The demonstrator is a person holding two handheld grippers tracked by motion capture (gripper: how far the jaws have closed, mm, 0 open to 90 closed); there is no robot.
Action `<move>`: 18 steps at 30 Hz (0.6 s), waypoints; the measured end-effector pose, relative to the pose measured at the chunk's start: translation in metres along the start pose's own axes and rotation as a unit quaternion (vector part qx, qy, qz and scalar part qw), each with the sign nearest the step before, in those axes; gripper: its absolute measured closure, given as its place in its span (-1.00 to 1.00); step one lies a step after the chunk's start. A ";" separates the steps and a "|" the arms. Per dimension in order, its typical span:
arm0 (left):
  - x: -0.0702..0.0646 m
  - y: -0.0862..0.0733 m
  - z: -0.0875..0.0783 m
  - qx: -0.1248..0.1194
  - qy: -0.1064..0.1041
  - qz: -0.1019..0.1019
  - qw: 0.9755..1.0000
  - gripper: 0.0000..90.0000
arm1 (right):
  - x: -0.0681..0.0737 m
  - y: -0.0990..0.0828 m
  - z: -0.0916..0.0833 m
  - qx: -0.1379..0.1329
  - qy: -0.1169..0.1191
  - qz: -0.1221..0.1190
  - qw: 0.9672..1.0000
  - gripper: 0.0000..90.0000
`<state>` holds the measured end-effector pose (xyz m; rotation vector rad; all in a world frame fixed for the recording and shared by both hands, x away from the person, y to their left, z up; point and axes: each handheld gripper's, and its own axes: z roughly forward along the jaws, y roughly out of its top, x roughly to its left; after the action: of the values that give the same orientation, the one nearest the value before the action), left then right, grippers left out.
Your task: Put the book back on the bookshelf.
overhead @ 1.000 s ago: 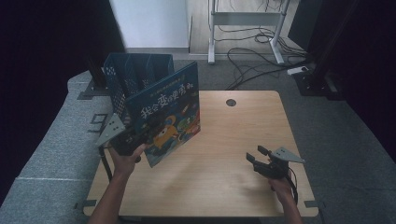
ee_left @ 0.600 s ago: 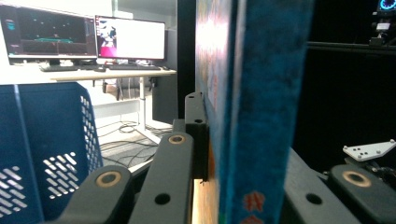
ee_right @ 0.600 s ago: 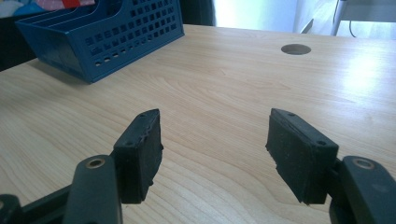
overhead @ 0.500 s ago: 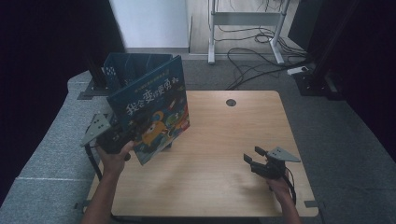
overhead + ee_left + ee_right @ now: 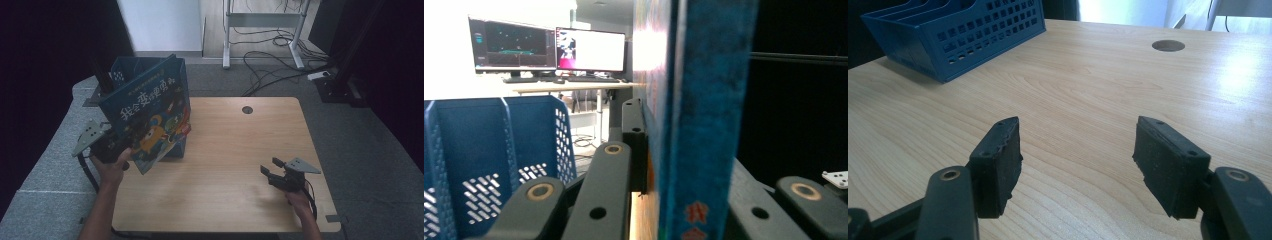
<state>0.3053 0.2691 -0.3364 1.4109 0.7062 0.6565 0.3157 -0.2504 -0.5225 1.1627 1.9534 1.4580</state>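
A blue picture book (image 5: 150,117) is clamped between the jaws of the left gripper (image 5: 112,147) and is held upright above the table's (image 5: 240,150) nine o'clock edge. A blue slotted file rack (image 5: 125,75) is seen behind the book, toward eleven o'clock. In the left gripper view, the book's spine (image 5: 704,120) is pressed between the black jaws. The right gripper (image 5: 274,170) is rested near five o'clock, its jaws spread apart with nothing between them.
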 end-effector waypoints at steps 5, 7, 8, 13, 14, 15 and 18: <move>0.007 -0.001 -0.004 0.000 0.010 -0.003 1.000 0.84 | 0.000 -0.001 0.001 0.005 0.000 -0.002 1.000 -0.24; 0.008 -0.001 -0.005 -0.001 0.016 -0.003 1.000 0.84 | 0.000 -0.002 0.001 0.004 -0.001 -0.001 1.000 -0.24; 0.009 -0.001 -0.006 -0.001 0.018 -0.004 1.000 0.84 | 0.000 -0.002 0.001 0.005 -0.001 0.000 1.000 -0.24; 0.013 0.000 -0.006 0.002 0.030 -0.002 1.000 0.84 | 0.000 -0.002 0.001 0.003 0.000 0.000 1.000 -0.24; 0.014 0.000 -0.006 0.003 0.031 -0.001 1.000 0.84 | 0.000 -0.002 0.001 0.004 0.000 -0.001 1.000 -0.24; 0.015 0.000 -0.006 0.003 0.032 -0.002 0.999 0.84 | 0.000 -0.002 0.001 0.004 0.000 -0.001 1.000 -0.24; 0.018 -0.001 -0.006 0.003 0.034 -0.006 0.999 0.84 | -0.001 -0.002 0.001 0.005 -0.002 -0.001 1.000 -0.23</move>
<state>0.3124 0.2863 -0.3382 1.3944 0.7712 0.6959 0.3158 -0.2506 -0.5247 1.1663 1.9612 1.4453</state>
